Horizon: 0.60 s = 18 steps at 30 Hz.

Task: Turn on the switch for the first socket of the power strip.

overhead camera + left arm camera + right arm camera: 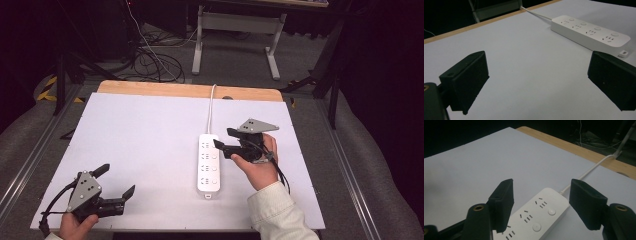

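A white power strip [208, 162] with several sockets and round buttons lies lengthwise right of the table's middle, its white cord [212, 109] running to the far edge. My right gripper [224, 138] hovers open at the strip's far right side, jaws pointing left over its upper sockets. In the right gripper view the power strip [534, 220] sits between and below the two black jaws. My left gripper [118, 181] is open near the front left corner, holding nothing. The left gripper view has the power strip [589, 31] farther off at the upper right.
A white sheet [150, 145] covers the table, with a wooden strip [185, 90] along the far edge. Beyond it stand a desk frame [235, 35] and loose cables [155, 62] on the floor. Metal rails [350, 165] run along both sides.
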Each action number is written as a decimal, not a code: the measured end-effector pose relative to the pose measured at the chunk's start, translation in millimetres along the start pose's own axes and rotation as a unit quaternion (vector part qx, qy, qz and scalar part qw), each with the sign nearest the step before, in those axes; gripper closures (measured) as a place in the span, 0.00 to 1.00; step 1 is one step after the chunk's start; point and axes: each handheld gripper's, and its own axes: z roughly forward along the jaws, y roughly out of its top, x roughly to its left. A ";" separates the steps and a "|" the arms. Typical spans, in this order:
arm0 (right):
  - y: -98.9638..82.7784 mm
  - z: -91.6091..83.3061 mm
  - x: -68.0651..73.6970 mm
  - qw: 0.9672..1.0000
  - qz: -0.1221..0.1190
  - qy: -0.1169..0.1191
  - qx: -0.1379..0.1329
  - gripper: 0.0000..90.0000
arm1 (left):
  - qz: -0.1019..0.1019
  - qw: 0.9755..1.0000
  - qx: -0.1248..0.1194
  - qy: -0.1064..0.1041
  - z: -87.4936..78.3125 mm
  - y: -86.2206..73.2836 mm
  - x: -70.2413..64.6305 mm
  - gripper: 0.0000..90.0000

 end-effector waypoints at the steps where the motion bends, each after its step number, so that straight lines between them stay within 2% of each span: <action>1: 0.1 -3.5 0.3 1.000 0.000 0.002 0.000 0.38 | -0.001 1.000 0.000 0.000 -0.1 0.0 0.2 0.04; 5: -0.6 -14.8 1.8 1.000 -0.002 0.011 -0.001 0.33 | -0.001 1.000 0.000 0.000 -0.4 0.0 0.1 0.04; 10: -5.4 -27.8 4.5 1.000 -0.019 0.014 0.005 0.25 | -0.002 1.000 -0.001 0.002 -1.1 -0.4 1.1 0.04; 18: -20.8 -47.3 3.0 0.999 -0.015 0.030 0.001 0.18 | -0.004 1.000 -0.002 0.001 -1.2 -0.3 -0.2 0.04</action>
